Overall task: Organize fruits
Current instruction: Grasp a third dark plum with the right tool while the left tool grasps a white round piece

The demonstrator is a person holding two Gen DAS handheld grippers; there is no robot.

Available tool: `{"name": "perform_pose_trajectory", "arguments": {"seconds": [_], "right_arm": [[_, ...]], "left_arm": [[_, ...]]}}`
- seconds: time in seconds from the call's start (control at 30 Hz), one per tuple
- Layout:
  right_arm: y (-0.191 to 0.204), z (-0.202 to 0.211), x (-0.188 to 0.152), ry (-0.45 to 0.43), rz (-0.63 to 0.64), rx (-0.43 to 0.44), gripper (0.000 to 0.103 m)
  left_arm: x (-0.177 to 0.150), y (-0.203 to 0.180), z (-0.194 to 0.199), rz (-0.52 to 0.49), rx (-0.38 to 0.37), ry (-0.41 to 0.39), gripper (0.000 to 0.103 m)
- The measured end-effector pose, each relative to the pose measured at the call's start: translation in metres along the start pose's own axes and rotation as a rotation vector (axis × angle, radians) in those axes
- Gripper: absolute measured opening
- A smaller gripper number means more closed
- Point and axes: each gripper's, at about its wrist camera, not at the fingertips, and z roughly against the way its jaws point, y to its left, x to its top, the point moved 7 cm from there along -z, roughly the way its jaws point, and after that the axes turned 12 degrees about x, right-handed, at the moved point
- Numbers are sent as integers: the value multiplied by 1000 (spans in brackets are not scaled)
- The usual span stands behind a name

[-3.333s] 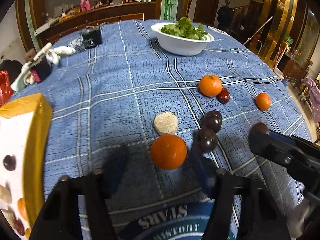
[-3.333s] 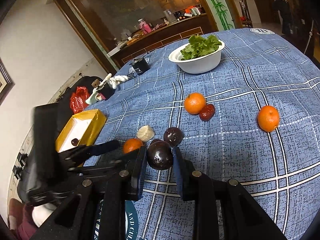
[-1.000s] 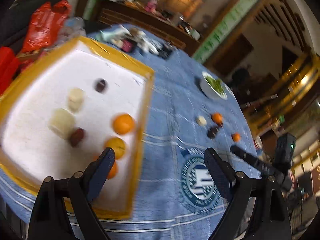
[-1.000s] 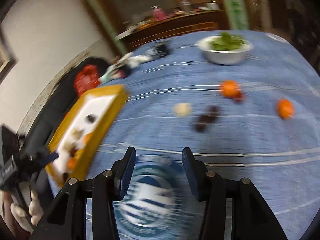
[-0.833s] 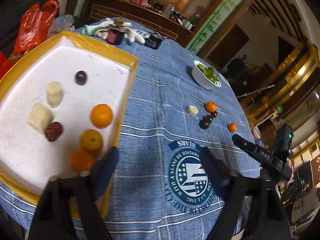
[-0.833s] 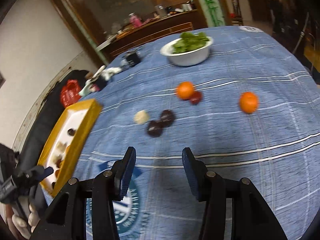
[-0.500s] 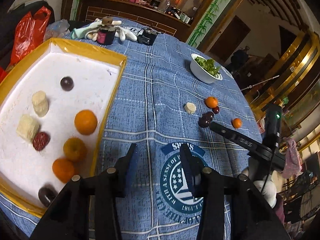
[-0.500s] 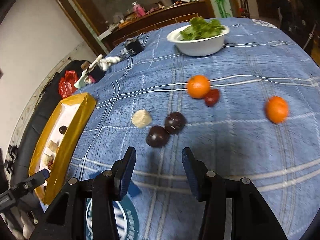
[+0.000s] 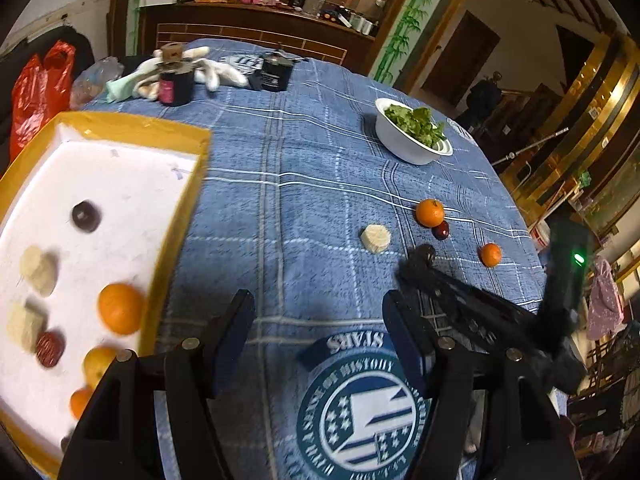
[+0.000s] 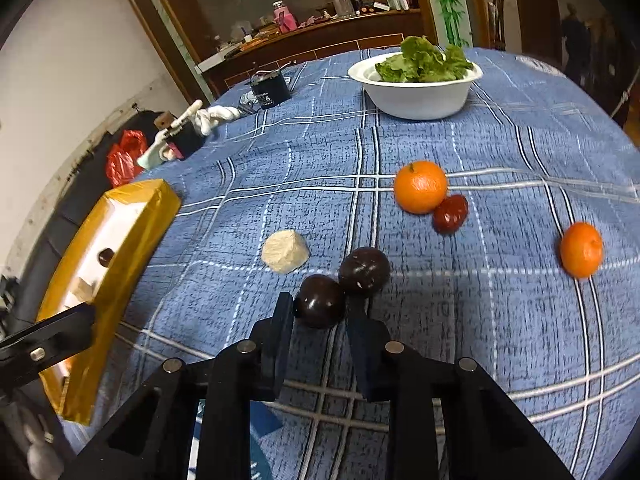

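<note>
Dark-skinned and glossy, the near plum [image 10: 320, 306] lies on the blue plaid tablecloth [image 10: 500, 360], touching a second plum [image 10: 364, 271] just behind it. The right gripper [image 10: 320, 320] stands around the near plum, one finger at each flank, jaws narrowly parted; whether the pads touch the skin cannot be told. That straddle suggests the plum is the next piece to be lifted, and the neighbour's contact may cause it to roll.

Near these lie a pale cut piece [image 10: 285, 257], an orange [image 10: 420, 187] touching a red date [image 10: 450, 208], and a smaller orange [image 10: 581, 249] well apart to the right. All remain outside the tray, so sorting appears partly done.

The yellow-rimmed tray [image 9: 176, 216] sits at the table's left edge and already holds oranges, pale pieces, a date and a dark fruit. The left gripper [image 9: 320, 332] hangs wide and empty over the cloth beside the tray, seemingly idle.

A white bowl of greens [image 10: 416, 94] stands at the far side.
</note>
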Motion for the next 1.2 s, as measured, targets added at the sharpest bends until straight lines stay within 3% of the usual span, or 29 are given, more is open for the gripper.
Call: {"name": "perform_pose_trajectory", "arguments": {"seconds": [0.23,0.33,0.57,0.73,0.83,0.9,0.97,1.2], "right_arm": [[-12,35,2,-86,-46,21,29],[-25,37,7,-91,-96,29,29],[-22,39,10,-91,-63,5,29],[-21,41,11,-99,-53,-3,29],[-21,42,11,-102,-57,-4,29],[-23,42,11,-105,-61,-7,30],[-24,41,11,-105,-66,-10,30],[-26,38,12,-101,-68,-21,30]], "left_arm": [[19,-38,-36,-109,10,3,63],[24,-54,-58,-134,11,28,53],[30,-72,-95,-141,26,48,53],[36,-79,-103,-156,57,3,53],[31,-88,-103,-226,82,-41,52],[26,-95,-103,-280,104,-58,35],[25,-97,-101,-294,99,-62,27],[28,-87,-96,-227,12,-58,27]]}}
